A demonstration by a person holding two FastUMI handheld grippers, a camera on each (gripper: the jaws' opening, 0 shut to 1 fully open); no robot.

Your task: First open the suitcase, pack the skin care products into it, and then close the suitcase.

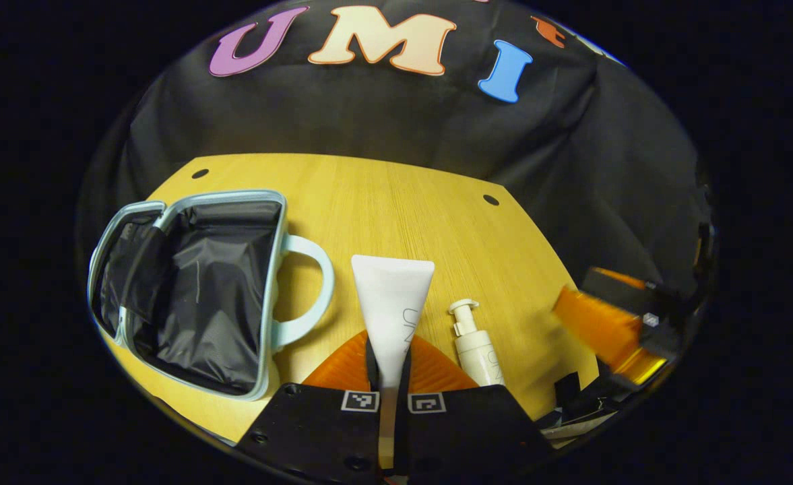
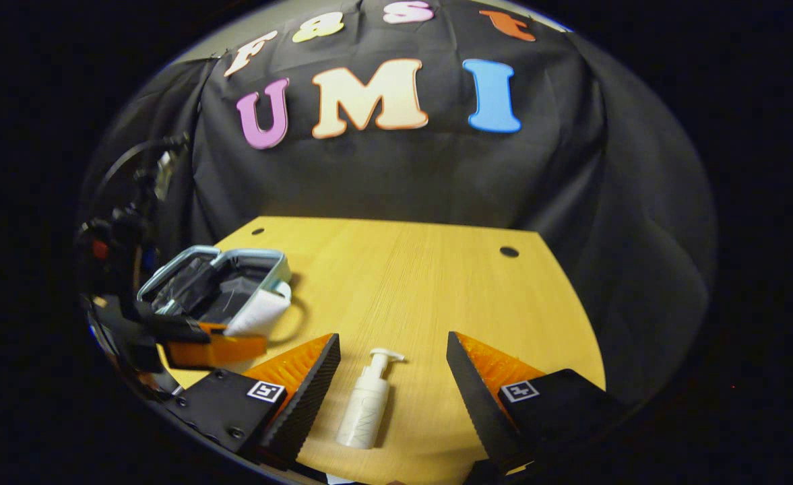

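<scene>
Between left gripper (image 1: 388,377) fingers — tube (image 1: 392,296) base hidden

A: What does the left gripper view show nearest the camera?
B: The left hand-held gripper (image 1: 388,377), fingers clamped on a white tube (image 1: 391,303) that points away, flat end farthest.

A: And around it?
B: A wooden surface (image 1: 403,215). To the left, the suitcase (image 1: 194,296) lies open, dark lining showing, pale handle toward the tube. Just right of the tube stands a white pump bottle (image 1: 476,347). Farther right, blurred, is the right hand-held gripper (image 1: 612,330).
</scene>
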